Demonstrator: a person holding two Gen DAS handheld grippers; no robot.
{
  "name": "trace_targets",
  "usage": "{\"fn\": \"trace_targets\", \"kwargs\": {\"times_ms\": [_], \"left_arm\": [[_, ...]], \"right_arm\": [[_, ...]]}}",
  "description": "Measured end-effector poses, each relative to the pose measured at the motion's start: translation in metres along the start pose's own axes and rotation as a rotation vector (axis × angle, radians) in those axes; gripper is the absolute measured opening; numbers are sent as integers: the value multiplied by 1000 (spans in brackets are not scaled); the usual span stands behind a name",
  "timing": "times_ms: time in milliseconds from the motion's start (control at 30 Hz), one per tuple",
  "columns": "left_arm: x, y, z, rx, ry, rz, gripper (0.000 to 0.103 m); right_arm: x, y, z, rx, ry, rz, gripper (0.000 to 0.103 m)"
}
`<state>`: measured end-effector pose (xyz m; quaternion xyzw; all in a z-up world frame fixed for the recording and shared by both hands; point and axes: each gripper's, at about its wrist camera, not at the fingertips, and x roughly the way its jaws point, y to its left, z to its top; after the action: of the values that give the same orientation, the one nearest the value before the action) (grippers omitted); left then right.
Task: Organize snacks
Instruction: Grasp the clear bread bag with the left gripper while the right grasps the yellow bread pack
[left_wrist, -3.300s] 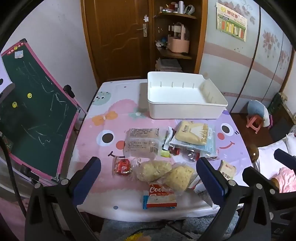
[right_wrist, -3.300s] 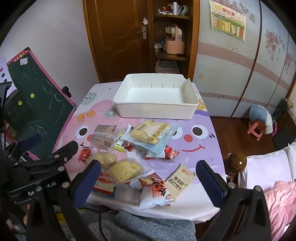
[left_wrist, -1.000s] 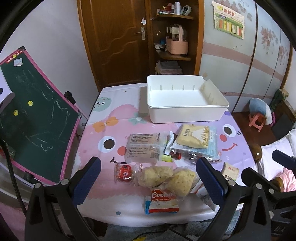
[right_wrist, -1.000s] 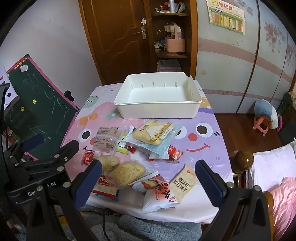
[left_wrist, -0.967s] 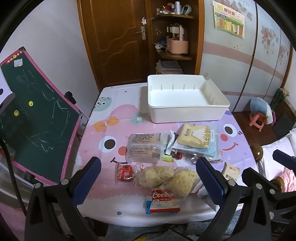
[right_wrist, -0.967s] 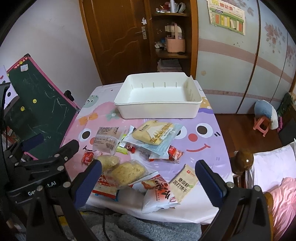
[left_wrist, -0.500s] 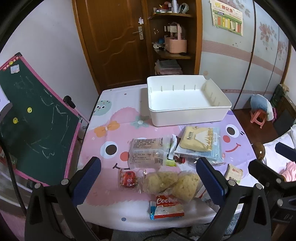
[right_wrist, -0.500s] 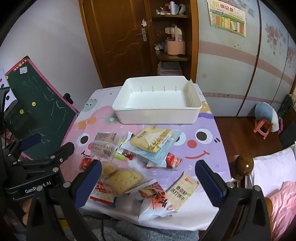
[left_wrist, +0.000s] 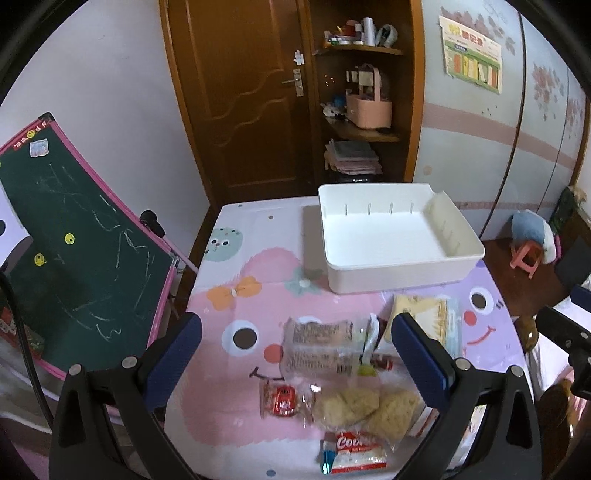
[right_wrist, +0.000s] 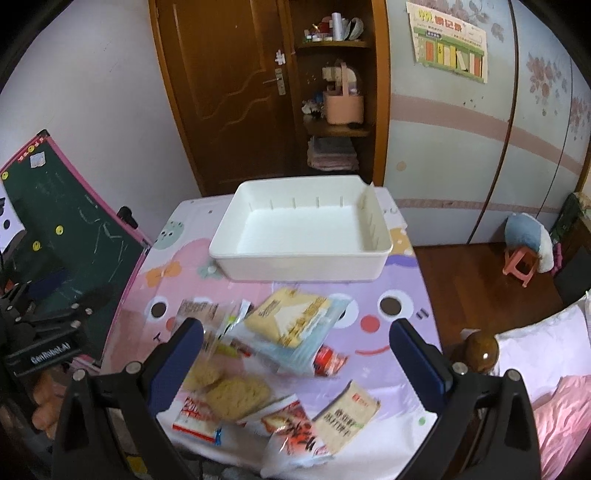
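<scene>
Left wrist view showed both tools, left tool (left_wrist: 293, 350) and right tool (right_wrist: 295, 354), spread wide and holding nothing above snack packets (left_wrist: 317, 349) scattered just before the bare white bin (left_wrist: 388, 236), likely awaiting sorting.

"Cook" shows on a red-and-white packet (left_wrist: 355, 447); "GenRobot.AI" on the left tool (right_wrist: 44, 352).
</scene>
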<state>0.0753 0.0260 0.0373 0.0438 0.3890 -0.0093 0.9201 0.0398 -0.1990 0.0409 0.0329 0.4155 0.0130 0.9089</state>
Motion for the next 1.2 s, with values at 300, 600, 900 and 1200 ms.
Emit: {"fn": "trace_targets", "kwargs": {"times_ms": [300,600,900,1200], "left_arm": [[52,26,17,-65,89,-62,102],[135,9,-17,-8,268,-121,102],[219,-5,-58,-20,477,-174,102],[255,-13,-69,-53,545,-218,102]], "right_arm": [[46,-19,18,27,67,-17,101],[131,-37,-4,116,256,81,99],[206,-45,-30,196,411,143,98],[242,-43,-42,253,476,247,96]]}}
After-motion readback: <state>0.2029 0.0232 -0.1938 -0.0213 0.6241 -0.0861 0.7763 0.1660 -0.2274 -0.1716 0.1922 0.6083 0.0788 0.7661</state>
